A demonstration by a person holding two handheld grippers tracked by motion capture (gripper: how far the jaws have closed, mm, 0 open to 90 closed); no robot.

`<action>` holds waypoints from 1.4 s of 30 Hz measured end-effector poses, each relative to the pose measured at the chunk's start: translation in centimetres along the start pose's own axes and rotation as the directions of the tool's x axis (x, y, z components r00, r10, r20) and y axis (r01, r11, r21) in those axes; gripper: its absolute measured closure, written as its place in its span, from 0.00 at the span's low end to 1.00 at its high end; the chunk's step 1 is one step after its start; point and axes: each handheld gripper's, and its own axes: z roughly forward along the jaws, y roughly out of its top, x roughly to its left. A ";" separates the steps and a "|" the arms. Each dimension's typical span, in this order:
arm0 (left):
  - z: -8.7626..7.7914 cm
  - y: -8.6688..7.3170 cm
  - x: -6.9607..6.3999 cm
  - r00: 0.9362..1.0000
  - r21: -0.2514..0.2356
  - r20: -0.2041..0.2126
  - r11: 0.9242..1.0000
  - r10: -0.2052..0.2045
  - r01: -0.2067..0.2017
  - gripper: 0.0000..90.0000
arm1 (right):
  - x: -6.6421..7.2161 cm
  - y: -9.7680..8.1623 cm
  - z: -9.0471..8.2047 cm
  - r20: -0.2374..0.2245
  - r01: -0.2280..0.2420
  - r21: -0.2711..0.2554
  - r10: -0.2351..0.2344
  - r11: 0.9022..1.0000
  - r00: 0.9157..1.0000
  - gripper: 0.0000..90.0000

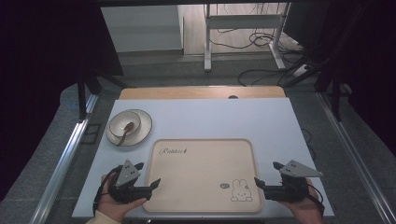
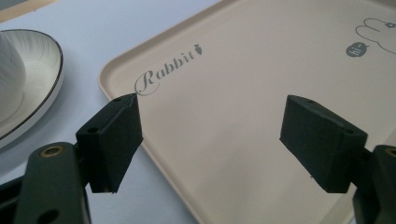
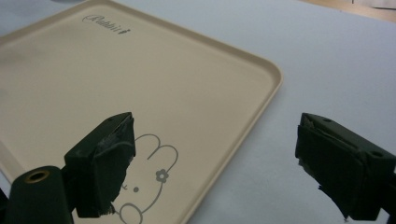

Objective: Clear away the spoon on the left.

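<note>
Nearest to us at the bottom left, our left gripper hangs with its fingers spread wide and empty, one over the bare desk, the other over the tray's left rim. Up and to its left sits a white plate with a thin dark edge, carrying a small bowl and a brown spoon; it lies well apart from the gripper.

The tray lies flat in the middle of the desk, between both hands. It is a beige rounded rectangle, matte and smooth, with a low raised lip, a script word near its far left corner and a rabbit drawing near its right front corner.

At the right, our right gripper mirrors the left: fingers released, nothing between them, straddling the tray's right rim.

We judge the step in hand to be taking the tray by both side rims. To do it well, we should slide each lower finger under the lip, close both sides together, and lift level, since the thin, slick rim could slip or tilt.
</note>
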 end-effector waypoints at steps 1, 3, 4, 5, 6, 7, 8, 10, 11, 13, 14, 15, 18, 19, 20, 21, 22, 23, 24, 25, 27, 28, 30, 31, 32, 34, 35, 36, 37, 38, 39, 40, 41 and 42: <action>0.0 0.0 0.0 1.000 0.001 -0.001 1.000 0.001 -0.001 0.23 | 0.0 -0.1 0.1 -0.004 0.002 0.008 -0.002 1.000 1.000 0.14; 0.0 0.1 -0.1 1.000 0.006 0.000 1.000 0.009 -0.009 0.23 | 0.0 -0.2 0.2 -0.002 0.015 0.018 -0.015 1.000 1.000 0.14; 0.0 0.1 -0.1 1.000 0.006 0.000 1.000 0.009 -0.009 0.23 | 0.0 -0.2 0.2 -0.001 0.019 0.018 -0.019 1.000 1.000 0.14; 0.1 0.1 -0.2 1.000 0.008 0.002 1.000 0.011 -0.011 0.23 | 0.0 -0.2 0.2 -0.001 0.019 0.018 -0.019 1.000 1.000 0.14; 0.1 0.1 -0.3 1.000 0.008 0.002 1.000 0.017 -0.017 0.24 | 0.0 -0.2 0.2 -0.002 0.018 0.017 -0.018 1.000 1.000 0.14; 0.2 0.1 -0.4 1.000 0.012 0.005 1.000 0.025 -0.025 0.24 | 0.0 -0.1 0.2 -0.002 0.017 0.016 -0.017 1.000 1.000 0.15; 0.2 0.0 -0.4 0.999 0.013 0.006 0.999 0.032 -0.032 0.24 | 0.0 0.0 0.3 -0.005 0.018 0.017 -0.018 1.000 1.000 0.15; 0.2 -0.2 -0.4 0.999 0.020 0.008 0.999 0.037 -0.037 0.24 | 0.1 0.2 0.5 -0.006 0.026 0.019 -0.026 0.999 1.000 0.16; 0.1 -0.2 -0.4 0.999 0.020 0.008 0.999 0.037 -0.037 0.24 | 0.2 0.2 0.5 -0.007 0.027 0.021 -0.027 0.999 1.000 0.16; 0.1 -0.3 -0.3 0.999 0.020 0.009 0.999 0.032 -0.032 0.24 | 0.2 0.2 0.5 -0.005 0.027 0.023 -0.027 0.999 1.000 0.16; 0.1 -0.3 -0.3 1.000 0.020 0.008 0.999 0.030 -0.030 0.24 | 0.2 0.1 0.6 -0.006 0.024 0.026 -0.024 0.999 1.000 0.16; 0.1 -0.3 -0.3 1.000 0.020 0.008 0.999 0.029 -0.029 0.24 | 0.2 0.1 0.6 -0.009 0.021 0.029 -0.020 0.999 1.000 0.16; 0.1 -0.4 -0.2 1.000 0.019 0.006 0.999 0.026 -0.026 0.25 | 0.3 0.2 0.6 -0.011 0.020 0.030 -0.019 0.999 1.000 0.16; 0.1 -0.4 -0.2 1.000 0.019 0.006 0.999 0.026 -0.026 0.25 | 0.3 0.2 0.6 -0.011 0.020 0.030 -0.019 0.999 1.000 0.16; 0.1 -0.4 -0.1 1.000 0.020 0.008 1.000 0.023 -0.024 0.25 | 0.3 0.1 0.6 -0.013 0.022 0.030 -0.022 0.999 1.000 0.16; 0.1 -0.4 -0.1 1.000 0.021 0.007 1.000 0.021 -0.021 0.25 | 0.4 0.1 0.6 -0.014 0.023 0.030 -0.023 0.999 1.000 0.16; 0.1 -0.4 -0.2 1.000 0.022 0.006 0.999 0.024 -0.025 0.25 | 0.4 0.1 0.5 -0.017 0.023 0.027 -0.023 0.999 1.000 0.16; 0.1 -0.3 -0.2 1.000 0.022 0.005 0.999 0.026 -0.026 0.25 | 0.4 0.1 0.5 -0.016 0.023 0.024 -0.022 0.999 1.000 0.16; 0.1 -0.3 -0.2 1.000 0.022 0.005 0.999 0.026 -0.026 0.25 | 0.4 0.1 0.5 -0.016 0.023 0.024 -0.022 0.999 1.000 0.16; 0.1 -0.3 -0.2 1.000 0.023 0.006 0.999 0.027 -0.027 0.25 | 0.3 0.1 0.4 -0.018 0.020 0.022 -0.019 1.000 1.000 0.16; 0.2 -0.3 -0.3 1.000 0.024 0.007 0.999 0.030 -0.030 0.25 | 0.3 0.0 0.4 -0.019 0.019 0.025 -0.019 1.000 1.000 0.16; 0.2 -0.3 -0.3 1.000 0.024 0.007 0.999 0.030 -0.030 0.25 | 0.3 0.0 0.4 -0.019 0.019 0.025 -0.019 1.000 1.000 0.16; 0.1 -0.3 -0.3 0.999 0.023 0.007 0.999 0.032 -0.032 0.25 | 0.2 0.0 0.4 -0.020 0.016 0.022 -0.016 1.000 1.000 0.16; 0.1 -0.3 -0.3 0.999 0.023 0.007 0.999 0.032 -0.032 0.25 | 0.2 0.0 0.4 -0.020 0.016 0.022 -0.016 1.000 1.000 0.16; 0.1 -0.3 -0.3 0.999 0.022 0.006 0.999 0.032 -0.032 0.25 | 0.1 0.1 0.4 -0.019 0.018 0.020 -0.018 1.000 1.000 0.16; 0.1 -0.3 -0.3 0.999 0.020 0.006 0.999 0.032 -0.032 0.25 | 0.1 0.1 0.4 -0.018 0.018 0.022 -0.018 1.000 1.000 0.16; 0.1 -0.3 -0.3 0.999 0.019 0.006 0.999 0.032 -0.032 0.25 | 0.1 0.1 0.5 -0.018 0.018 0.023 -0.018 1.000 1.000 0.16; 0.1 -0.3 -0.3 0.999 0.019 0.006 0.999 0.032 -0.032 0.25 | 0.1 0.1 0.5 -0.018 0.018 0.023 -0.018 1.000 1.000 0.16; 0.0 -0.3 -0.3 0.999 0.019 0.006 0.999 0.033 -0.033 0.25 | 0.1 0.1 0.5 -0.019 0.017 0.024 -0.017 1.000 1.000 0.16; 0.0 -0.3 -0.3 0.999 0.019 0.006 0.999 0.032 -0.032 0.24 | 0.1 0.1 0.5 -0.024 0.012 0.026 -0.011 1.000 1.000 0.16; 0.0 -0.3 -0.3 0.999 0.019 0.005 0.999 0.032 -0.032 0.25 | 0.1 0.1 0.5 -0.030 0.007 0.026 -0.006 1.000 1.000 0.16; 0.0 -0.3 -0.2 0.999 0.016 0.004 0.999 0.033 -0.033 0.25 | 0.2 0.1 0.4 -0.035 0.006 0.025 -0.005 1.000 0.999 0.16; -0.1 -0.2 -0.2 0.999 0.015 0.004 0.999 0.033 -0.033 0.24 | 0.2 0.2 0.4 -0.035 0.008 0.024 -0.007 1.000 0.999 0.16; -0.1 -0.2 -0.2 0.999 0.014 0.001 0.999 0.036 -0.036 0.25 | 0.3 0.2 0.4 -0.035 0.008 0.024 -0.008 1.000 0.999 0.16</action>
